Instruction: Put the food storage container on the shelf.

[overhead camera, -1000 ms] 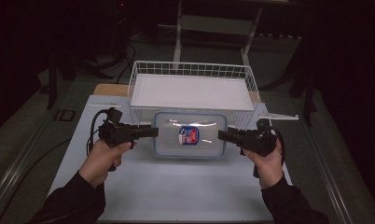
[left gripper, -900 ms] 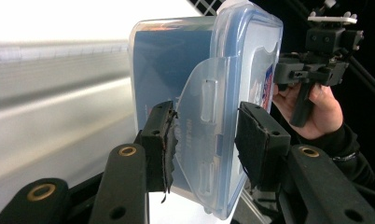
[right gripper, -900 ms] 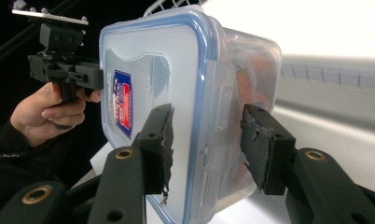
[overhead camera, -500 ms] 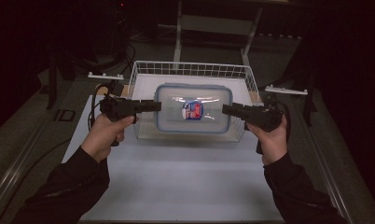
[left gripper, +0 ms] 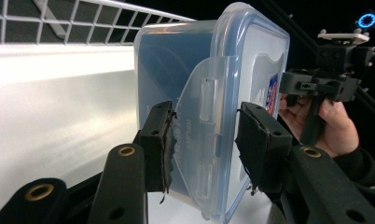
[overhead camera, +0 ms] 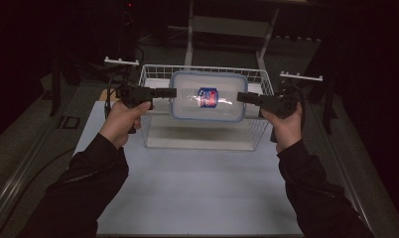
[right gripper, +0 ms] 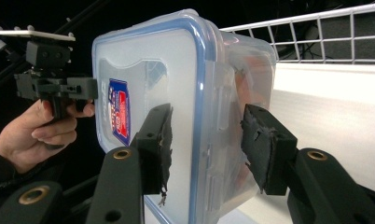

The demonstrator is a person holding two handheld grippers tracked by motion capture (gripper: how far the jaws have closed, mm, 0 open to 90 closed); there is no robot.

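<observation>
while both forearms in dark sleeves reach in from the bottom of the high view, a clear rectangular plastic container with a blue-rimmed lid and a red and blue label (overhead camera: 208, 96) hangs in the air between the two tools, above the white wire basket (overhead camera: 153, 74) that stands on the white table top (overhead camera: 197, 188). the left gripper (overhead camera: 171, 92) grips the container's left short end and the right gripper (overhead camera: 240, 96) grips its right short end, each held by a hand (overhead camera: 122, 115) at its handle. the container sits level, lid up, over the basket's opening, and whether it touches the wires cannot be told. a dark metal frame (overhead camera: 227, 22) stands behind the table.

seen from the left gripper view, the two black jaws are clamped on the container (left gripper: 209, 107) at its side latch flap, one pad (left gripper: 160, 144) on the tub side, the other on the lid side. the basket's wire wall (left gripper: 83, 21) runs behind, and the other gripper (left gripper: 316, 84) with its hand holds the far end.

seen from the right gripper view, the jaws likewise pinch the container (right gripper: 176, 93) across its rim, one pad (right gripper: 265, 144) against the tub and one on the lid. the label (right gripper: 120, 112) faces the lid side, and the far gripper (right gripper: 59, 88) meets the opposite end.
</observation>
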